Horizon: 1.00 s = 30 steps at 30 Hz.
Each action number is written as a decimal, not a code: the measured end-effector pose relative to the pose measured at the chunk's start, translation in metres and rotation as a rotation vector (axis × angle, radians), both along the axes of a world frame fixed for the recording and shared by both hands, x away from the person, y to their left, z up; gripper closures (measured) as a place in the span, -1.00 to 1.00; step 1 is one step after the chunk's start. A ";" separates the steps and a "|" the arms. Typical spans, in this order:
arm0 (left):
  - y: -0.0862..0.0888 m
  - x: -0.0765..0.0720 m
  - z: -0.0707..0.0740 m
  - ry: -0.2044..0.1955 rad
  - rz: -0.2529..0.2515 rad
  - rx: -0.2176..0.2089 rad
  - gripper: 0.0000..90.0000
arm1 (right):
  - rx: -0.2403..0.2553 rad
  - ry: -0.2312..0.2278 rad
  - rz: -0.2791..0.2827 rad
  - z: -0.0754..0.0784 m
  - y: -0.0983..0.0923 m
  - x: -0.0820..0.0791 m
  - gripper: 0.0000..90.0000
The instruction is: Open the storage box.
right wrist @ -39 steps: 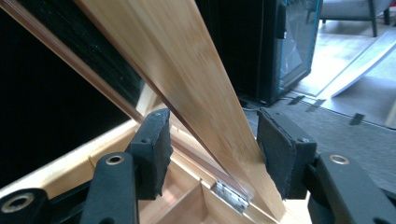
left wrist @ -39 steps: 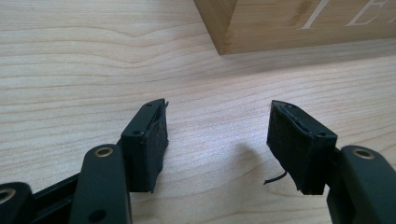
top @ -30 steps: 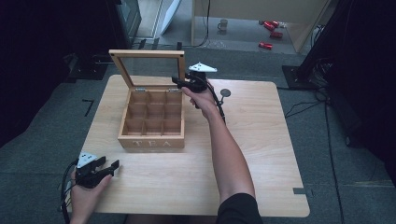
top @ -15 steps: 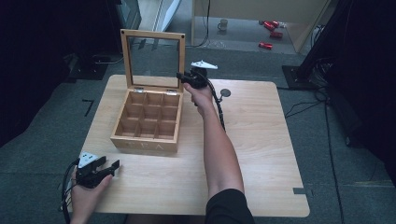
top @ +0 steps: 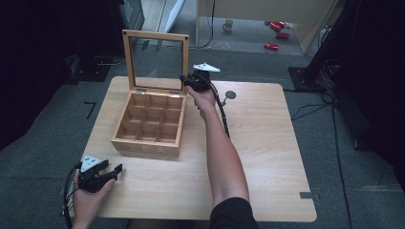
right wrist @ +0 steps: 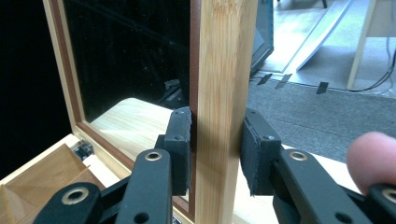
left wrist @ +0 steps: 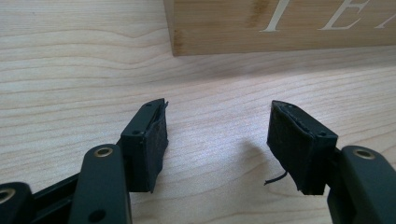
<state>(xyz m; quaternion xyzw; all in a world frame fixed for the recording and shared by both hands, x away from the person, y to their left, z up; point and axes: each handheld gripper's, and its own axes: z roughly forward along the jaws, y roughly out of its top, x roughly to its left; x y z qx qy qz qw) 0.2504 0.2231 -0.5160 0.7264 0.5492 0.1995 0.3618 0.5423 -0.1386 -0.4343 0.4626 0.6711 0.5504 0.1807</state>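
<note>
Tea box open, lid clamped upright.

On the tabletop (top: 267, 143), your wooden box (top: 150, 126) sits left of centre, toward the far edge. Your right gripper (top: 187, 80), jaws just closed, pinches the side rail of the glass-paned lid (right wrist: 224, 93). Your left gripper (top: 112, 171) rests at the near left corner, jaws spread, holding nothing.

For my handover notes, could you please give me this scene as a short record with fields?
box: wooden tea box on the table, nine compartments, nothing visible inside
lid: glass-paned lid upright, open
right gripper: shut on the lid's side frame, fingers pressing either face of the wood
left gripper: open, holding nothing, low over the table near the box's front corner
also on table: small dark round object
</note>
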 end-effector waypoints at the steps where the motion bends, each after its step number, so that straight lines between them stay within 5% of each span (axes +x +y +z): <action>1: 0.000 0.000 0.000 0.000 -0.001 0.001 -0.14 | -0.002 -0.001 -0.009 0.000 0.001 0.000 0.50; 7: 0.000 0.000 0.000 0.001 -0.001 -0.003 -0.16 | -0.036 0.000 -0.057 0.003 0.007 -0.005 0.46; 8: 0.000 0.000 0.000 0.000 -0.001 -0.002 -0.16 | -0.076 0.002 -0.101 0.005 0.013 -0.009 0.30; 13: -0.001 0.000 0.000 0.000 -0.004 0.005 -0.17 | -0.116 0.018 -0.141 0.006 0.016 -0.022 -0.18; 21: -0.006 -0.001 0.000 -0.001 -0.013 0.048 -0.32 | -0.108 0.082 -0.132 0.005 -0.002 -0.052 -0.64; 30: -0.014 -0.002 -0.001 0.009 -0.009 0.125 -0.53 | -0.155 0.073 -0.127 0.009 -0.024 -0.098 -0.74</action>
